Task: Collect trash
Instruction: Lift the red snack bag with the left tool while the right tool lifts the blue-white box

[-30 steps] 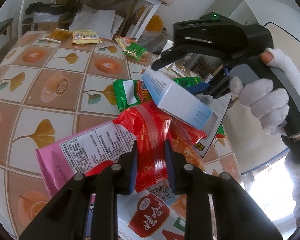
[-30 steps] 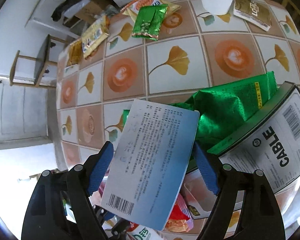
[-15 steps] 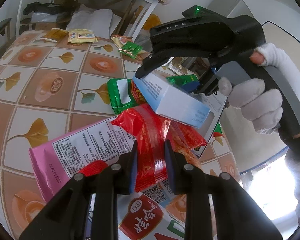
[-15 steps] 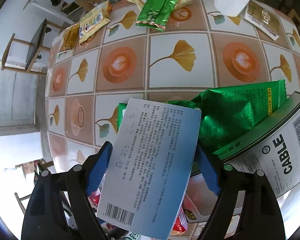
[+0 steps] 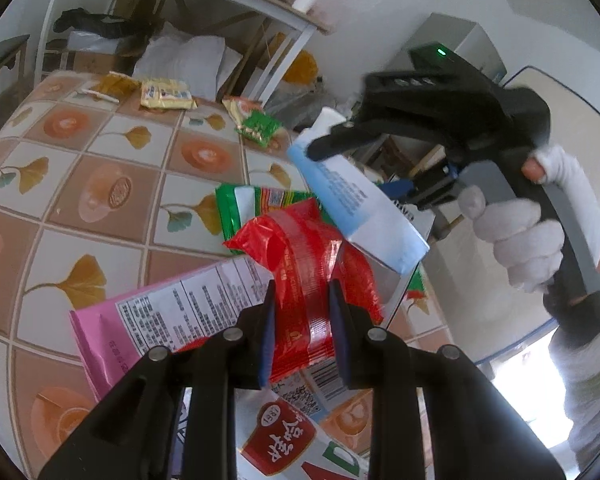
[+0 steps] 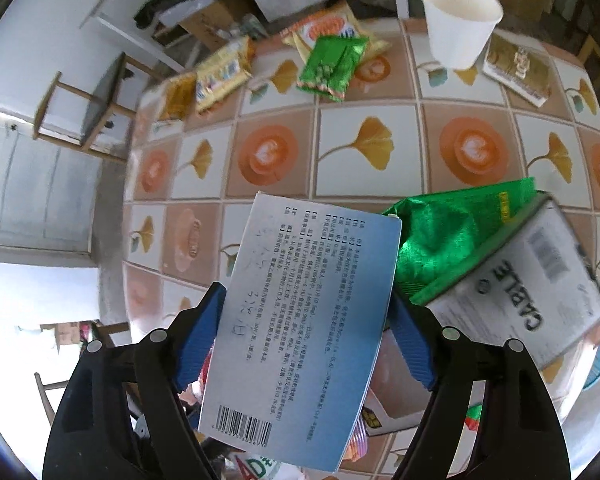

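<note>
My left gripper (image 5: 302,300) is shut on a crumpled red wrapper (image 5: 300,248), held over a pink snack packet (image 5: 168,312) and a red-and-white carton (image 5: 280,436). In the right wrist view my right gripper (image 6: 306,298) has a flat blue-and-white box (image 6: 304,312) between its blue pads, which press on the box's long edges as the jaws are closing. The left wrist view shows the same box (image 5: 360,208) tilted just above the red wrapper, with a white-gloved hand (image 5: 512,232) on the right gripper's handle.
A green foil packet (image 6: 452,236) and a grey "CABLE" box (image 6: 540,272) lie beside the blue box. Further back on the leaf-patterned table (image 6: 380,148) are a white paper cup (image 6: 458,20), a small green packet (image 6: 332,64) and yellow packets (image 6: 220,72). Chairs and clutter stand beyond.
The right gripper has lifted the blue box a little, away from the pile. The left gripper keeps its hold on the red wrapper and has barely moved.
</note>
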